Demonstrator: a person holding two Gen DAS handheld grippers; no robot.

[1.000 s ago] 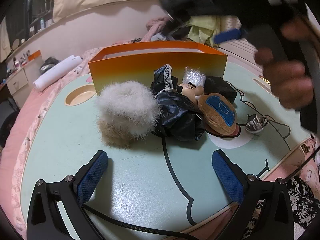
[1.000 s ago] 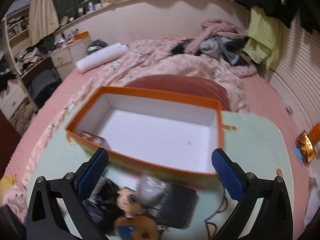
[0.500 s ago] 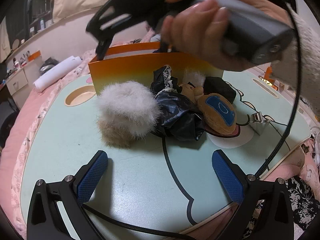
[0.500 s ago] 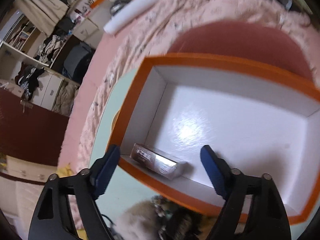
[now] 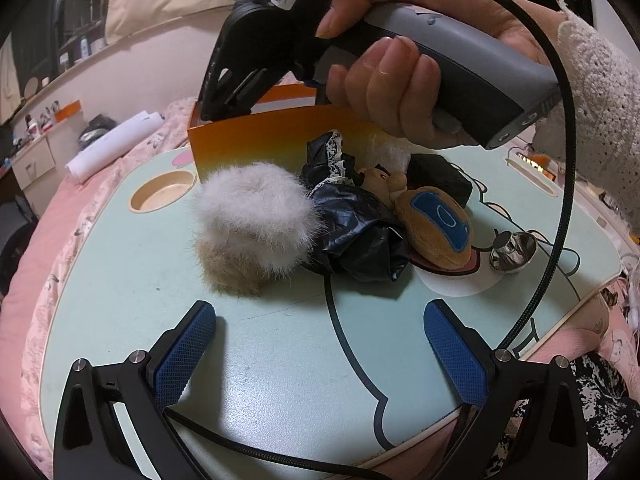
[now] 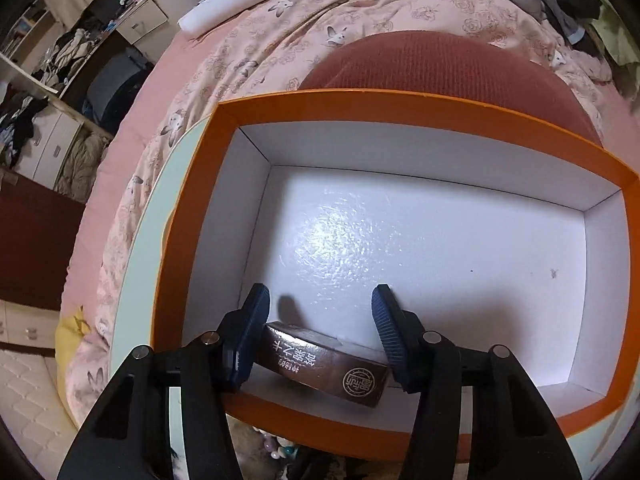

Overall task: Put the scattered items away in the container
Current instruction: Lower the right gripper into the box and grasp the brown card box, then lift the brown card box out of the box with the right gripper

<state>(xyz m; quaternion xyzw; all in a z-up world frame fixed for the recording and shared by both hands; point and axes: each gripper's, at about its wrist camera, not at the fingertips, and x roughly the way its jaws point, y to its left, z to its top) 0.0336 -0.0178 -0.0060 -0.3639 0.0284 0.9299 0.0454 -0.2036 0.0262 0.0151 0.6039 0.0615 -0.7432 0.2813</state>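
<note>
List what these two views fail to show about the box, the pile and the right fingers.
- Left wrist view: the orange box interior, hidden by its front wall and the right hand.
- Left wrist view: the black item behind the doll, mostly covered.
- Right wrist view: whether the fingers touch the brown carton; the pads cover its ends.

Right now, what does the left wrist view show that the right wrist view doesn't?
Only the left wrist view shows the fluffy fur piece, the black garment, the brown plush toy, the metal piece and the hand holding the right tool. Only the right wrist view shows the box's white inside, with a brown packet between the right tool's blue pads, which have just been closing. Both show the orange box on the green table.
</note>
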